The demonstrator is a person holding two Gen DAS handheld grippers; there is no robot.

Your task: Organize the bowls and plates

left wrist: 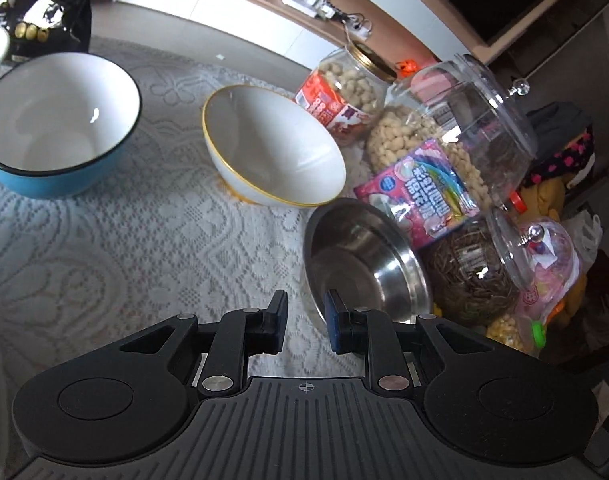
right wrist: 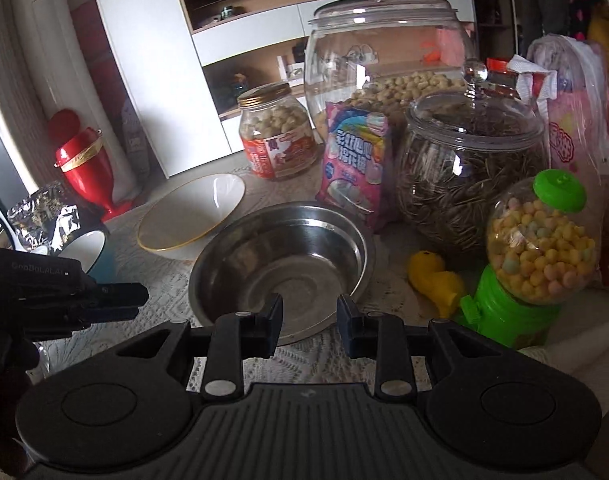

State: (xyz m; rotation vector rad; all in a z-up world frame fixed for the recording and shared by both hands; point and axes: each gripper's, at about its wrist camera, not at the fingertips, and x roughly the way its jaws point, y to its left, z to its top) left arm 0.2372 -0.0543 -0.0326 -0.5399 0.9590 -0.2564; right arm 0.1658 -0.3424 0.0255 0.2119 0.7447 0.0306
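A steel bowl [left wrist: 368,264] [right wrist: 284,256] sits on the lace tablecloth [left wrist: 124,248]. My left gripper [left wrist: 304,320] is open and empty, its fingers at the steel bowl's near-left rim. My right gripper [right wrist: 309,320] is open and empty, its fingertips over the steel bowl's near rim. A white bowl with a gold rim [left wrist: 272,144] [right wrist: 192,216] lies tilted behind the steel bowl. A blue bowl with a white inside [left wrist: 56,120] [right wrist: 90,252] stands further left. The left gripper's body [right wrist: 56,296] shows at the left of the right wrist view.
Glass jars of nuts [right wrist: 384,64] and seeds [right wrist: 468,168], a smaller nut jar [right wrist: 276,136], a pink candy bag [right wrist: 356,164], a green candy dispenser [right wrist: 536,248] and a yellow toy [right wrist: 436,280] crowd the table right of the bowls. A red vase [right wrist: 84,164] stands far left.
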